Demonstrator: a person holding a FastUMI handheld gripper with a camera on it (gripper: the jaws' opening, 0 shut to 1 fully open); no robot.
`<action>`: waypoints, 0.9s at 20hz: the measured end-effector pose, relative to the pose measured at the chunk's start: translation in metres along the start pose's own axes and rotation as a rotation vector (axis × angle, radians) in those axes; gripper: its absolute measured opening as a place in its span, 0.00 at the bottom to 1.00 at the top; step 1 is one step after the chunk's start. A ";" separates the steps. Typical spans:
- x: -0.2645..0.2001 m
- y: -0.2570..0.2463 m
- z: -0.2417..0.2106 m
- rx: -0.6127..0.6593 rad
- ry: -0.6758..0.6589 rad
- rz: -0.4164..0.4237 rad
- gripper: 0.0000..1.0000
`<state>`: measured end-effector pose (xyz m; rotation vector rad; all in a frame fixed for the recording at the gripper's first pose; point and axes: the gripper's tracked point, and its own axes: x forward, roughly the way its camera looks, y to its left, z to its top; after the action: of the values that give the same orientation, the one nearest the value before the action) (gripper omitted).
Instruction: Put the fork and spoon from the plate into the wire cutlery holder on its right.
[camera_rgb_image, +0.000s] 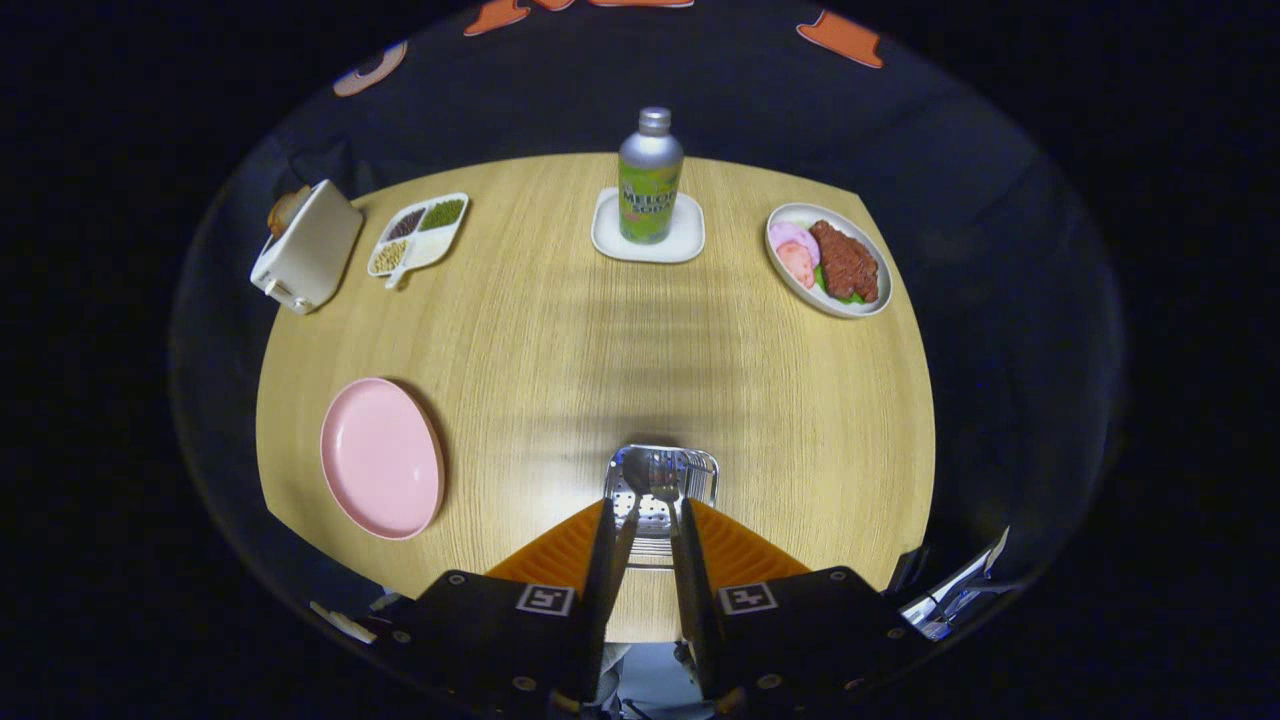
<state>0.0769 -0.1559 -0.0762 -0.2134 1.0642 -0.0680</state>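
Hovering low at the bottom centre of the frame, the claw (647, 530) is seen with its fingers (604, 560) drawn close together, a narrow gap left between them. The holder (661, 480) is found just ahead of the fingertips, standing on the surface (560, 340). Fork (664, 478) and spoon (636, 476) are seen upright inside the holder, heads up, side by side, their handles running down into the gap between the fingers. Whether the fingers actually press on either handle cannot be told.

Plate (382, 457) is located lower left of the frame, pink, well apart from the holder, nothing lying on it.

Other items on the surface, all far beyond the fingers:
- bottle (650, 176) upright on a white coaster (648, 232), top centre
- dish (828, 260) with meat and slices, upper right
- divided tray (419, 233) with beans and seeds, upper left
- toaster (306, 245) just beside the tray, at the left edge of the surface, bread seen in its slot
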 end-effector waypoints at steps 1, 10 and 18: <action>-0.011 0.000 0.010 0.002 -0.056 -0.002 0.53; -0.143 0.009 0.085 0.147 -0.690 0.032 0.99; -0.194 0.020 0.073 0.169 -0.913 0.022 0.99</action>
<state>0.0453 -0.0949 0.1209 -0.0598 0.1488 -0.0328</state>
